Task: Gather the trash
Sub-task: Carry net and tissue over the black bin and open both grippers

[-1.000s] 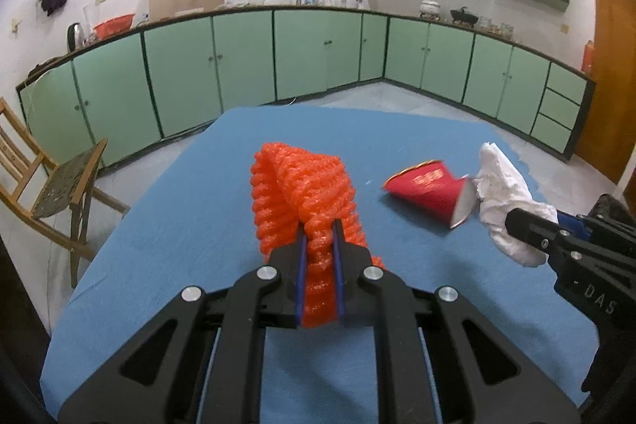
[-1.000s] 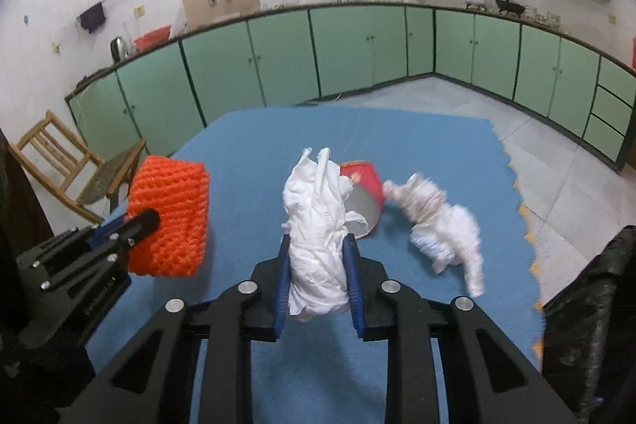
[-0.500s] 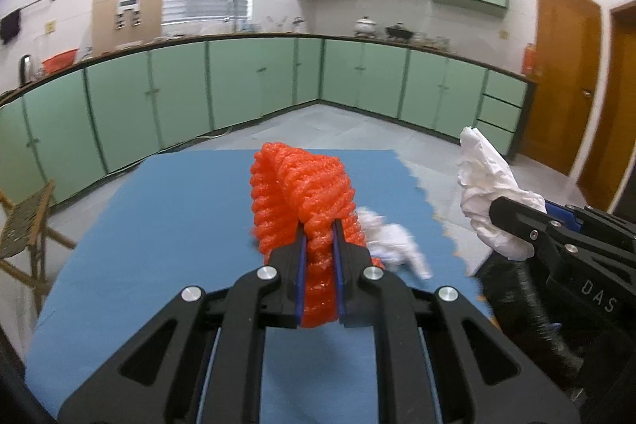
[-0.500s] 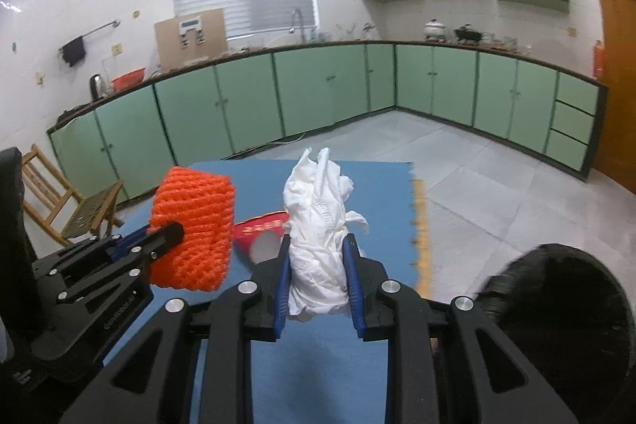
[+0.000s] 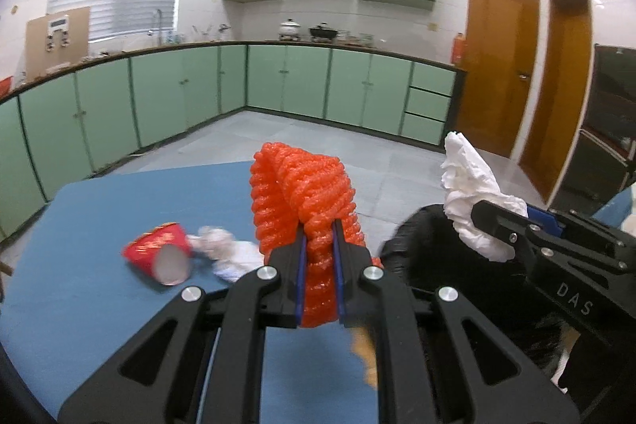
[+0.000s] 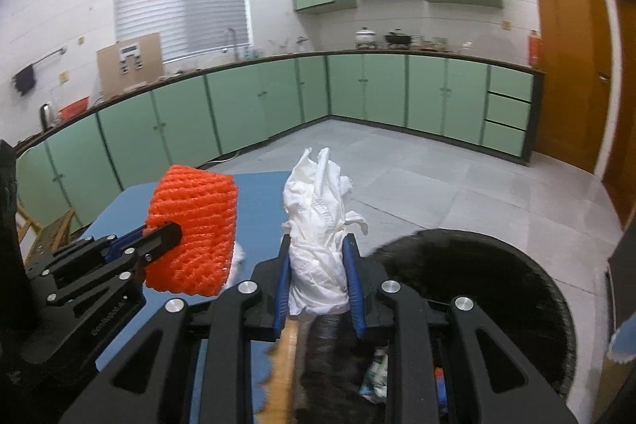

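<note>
My left gripper [image 5: 319, 245] is shut on an orange foam net [image 5: 302, 193], held up over the right end of the blue table [image 5: 79, 225]. The net [image 6: 192, 225] and left gripper [image 6: 167, 229] also show in the right wrist view. My right gripper [image 6: 318, 261] is shut on a crumpled white tissue [image 6: 318, 225], held above the rim of a black trash bin [image 6: 497, 289]; this tissue [image 5: 473, 201] shows at the right of the left wrist view. A red paper cup [image 5: 159, 251] lies tipped on the table beside another white tissue wad [image 5: 226, 249].
The black bin [image 5: 429, 253] stands off the table's right edge, with some trash inside. Green kitchen cabinets [image 5: 198, 98] line the far walls, wooden doors [image 5: 501, 74] at right, a wooden chair [image 6: 47, 233] at left. Grey floor lies beyond the table.
Both grippers have swung to the right with their loads, from over the table's middle to its right edge by the black bin. The cup and tissue wad now lie to my left.
</note>
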Motion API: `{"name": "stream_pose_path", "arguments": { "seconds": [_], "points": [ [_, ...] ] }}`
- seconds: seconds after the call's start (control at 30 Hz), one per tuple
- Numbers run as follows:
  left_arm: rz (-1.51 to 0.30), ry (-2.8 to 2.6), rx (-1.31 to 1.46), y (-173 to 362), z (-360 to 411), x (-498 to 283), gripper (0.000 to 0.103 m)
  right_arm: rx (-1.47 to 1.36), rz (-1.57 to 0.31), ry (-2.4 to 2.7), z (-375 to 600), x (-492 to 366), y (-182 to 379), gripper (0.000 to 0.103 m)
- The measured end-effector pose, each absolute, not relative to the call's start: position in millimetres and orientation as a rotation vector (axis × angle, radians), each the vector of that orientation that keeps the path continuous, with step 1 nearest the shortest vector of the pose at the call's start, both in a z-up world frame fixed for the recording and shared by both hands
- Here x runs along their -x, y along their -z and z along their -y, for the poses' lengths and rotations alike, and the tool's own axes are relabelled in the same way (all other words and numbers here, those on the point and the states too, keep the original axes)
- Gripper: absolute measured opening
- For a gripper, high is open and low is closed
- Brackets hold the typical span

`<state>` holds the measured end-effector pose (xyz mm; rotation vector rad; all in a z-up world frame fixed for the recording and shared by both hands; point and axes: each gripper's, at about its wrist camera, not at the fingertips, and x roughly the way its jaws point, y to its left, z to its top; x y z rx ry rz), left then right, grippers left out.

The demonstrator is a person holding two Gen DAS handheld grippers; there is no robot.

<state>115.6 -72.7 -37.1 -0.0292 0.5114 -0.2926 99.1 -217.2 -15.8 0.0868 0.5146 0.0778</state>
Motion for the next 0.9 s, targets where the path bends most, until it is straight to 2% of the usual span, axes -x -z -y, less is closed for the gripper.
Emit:
{"name": "stream_pose_path", "arguments": {
  "seconds": [0.3,0.7,0.73,0.77,0.83,0.87,0.9],
  "points": [
    [-0.520,0.414,-0.023,49.8,148.6,-120.9,0.010,-0.126,-0.531,0.061,287.2,-78.9,30.7,0.025],
    [-0.594,0.508,-0.067,80.6,213.1,-139.5,0.011,-0.155,-0.593,0.186,352.5,-71.1,65.6,0.025],
    [-0.603,0.517,-0.071,82.2,216.9,-143.3,0.012,-0.157,-0.598,0.190,356.2,-71.2,68.2,0.029],
    [-0.616,0.525,-0.077,84.7,220.2,-144.9,0.018,-0.158,-0.600,0.200,359.0,-72.4,70.1,0.034],
    [-0.626,0.531,-0.079,85.3,221.9,-149.3,0.023,-0.160,-0.609,0.217,361.8,-73.6,73.2,0.037],
    [-0.629,0.534,-0.077,85.3,221.8,-150.3,0.030,-0.166,-0.613,0.227,364.6,-73.3,75.5,0.039],
    [-0.633,0.536,-0.074,85.4,223.0,-150.5,0.034,-0.169,-0.614,0.237,366.6,-73.6,76.2,0.049]
  ]
}}
